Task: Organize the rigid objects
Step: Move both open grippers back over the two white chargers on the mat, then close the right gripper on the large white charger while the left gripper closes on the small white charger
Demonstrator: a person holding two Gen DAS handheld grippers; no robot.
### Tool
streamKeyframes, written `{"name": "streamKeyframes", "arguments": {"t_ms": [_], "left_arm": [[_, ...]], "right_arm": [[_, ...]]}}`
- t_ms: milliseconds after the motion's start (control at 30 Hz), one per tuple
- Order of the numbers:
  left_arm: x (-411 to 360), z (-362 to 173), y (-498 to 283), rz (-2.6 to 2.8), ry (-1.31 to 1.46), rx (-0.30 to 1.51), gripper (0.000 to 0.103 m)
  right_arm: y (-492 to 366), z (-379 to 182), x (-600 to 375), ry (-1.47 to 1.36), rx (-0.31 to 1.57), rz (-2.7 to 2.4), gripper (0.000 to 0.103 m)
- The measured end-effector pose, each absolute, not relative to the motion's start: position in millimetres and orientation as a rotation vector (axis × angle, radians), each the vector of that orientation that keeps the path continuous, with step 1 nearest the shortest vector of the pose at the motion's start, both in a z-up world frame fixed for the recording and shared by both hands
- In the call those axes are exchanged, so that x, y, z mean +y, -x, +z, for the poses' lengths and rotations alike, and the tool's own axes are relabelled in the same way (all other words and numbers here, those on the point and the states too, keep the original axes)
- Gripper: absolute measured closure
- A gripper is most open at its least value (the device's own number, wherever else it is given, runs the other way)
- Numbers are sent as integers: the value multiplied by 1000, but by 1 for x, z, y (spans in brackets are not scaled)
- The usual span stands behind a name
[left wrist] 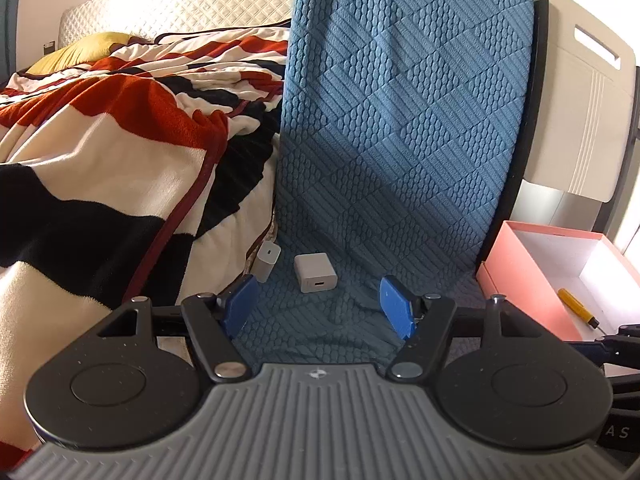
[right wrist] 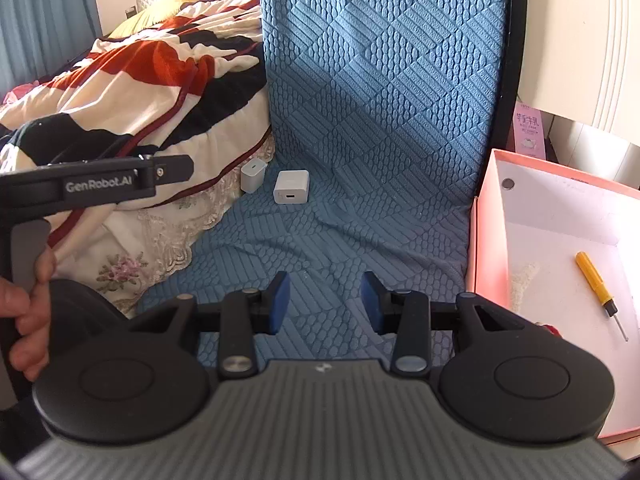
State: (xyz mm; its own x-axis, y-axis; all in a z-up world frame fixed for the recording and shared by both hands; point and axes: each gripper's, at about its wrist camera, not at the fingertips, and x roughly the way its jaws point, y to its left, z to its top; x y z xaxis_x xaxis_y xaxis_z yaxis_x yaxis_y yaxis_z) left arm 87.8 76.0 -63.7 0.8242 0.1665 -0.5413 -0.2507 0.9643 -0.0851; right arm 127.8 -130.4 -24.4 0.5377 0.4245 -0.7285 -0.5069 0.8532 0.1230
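Blue-padded, the left tool stands open with nothing between its pads; the right tool is open too, narrower, also empty. Ahead on the blue textured cover lie two white chargers: a square charger with its port facing the tools, and a second charger against the striped blanket. Right of the cover, a pink box holds a yellow screwdriver.
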Motion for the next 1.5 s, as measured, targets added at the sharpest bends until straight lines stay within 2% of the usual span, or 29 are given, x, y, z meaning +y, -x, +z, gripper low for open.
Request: {"name": "streamKeyframes", "arguments": {"t_ms": [333,833,1167,1200,1300,1500], "left_arm": [[85,-93,-123,288,123,579,30],[73,-133,-177,394,-125,591,30],[72,-163,-226,380,-260,624,30],[72,-166,-230,375,-264,634,30],[75,-174,-244,382,-298,642,31],[85,-189,-266,391,-328,679,34]], "right_arm": [[-157,-21,-130,92,863,547,61],[-250,-31,-89,68,889,545,61],[-315,-73,-53,24,1021,600,60],[-320,-79,-49,17,1039,611,59],[-337,-95,-35,1,1087,652,47],[-363,-129,-8,-28,1154,679,46]]}}
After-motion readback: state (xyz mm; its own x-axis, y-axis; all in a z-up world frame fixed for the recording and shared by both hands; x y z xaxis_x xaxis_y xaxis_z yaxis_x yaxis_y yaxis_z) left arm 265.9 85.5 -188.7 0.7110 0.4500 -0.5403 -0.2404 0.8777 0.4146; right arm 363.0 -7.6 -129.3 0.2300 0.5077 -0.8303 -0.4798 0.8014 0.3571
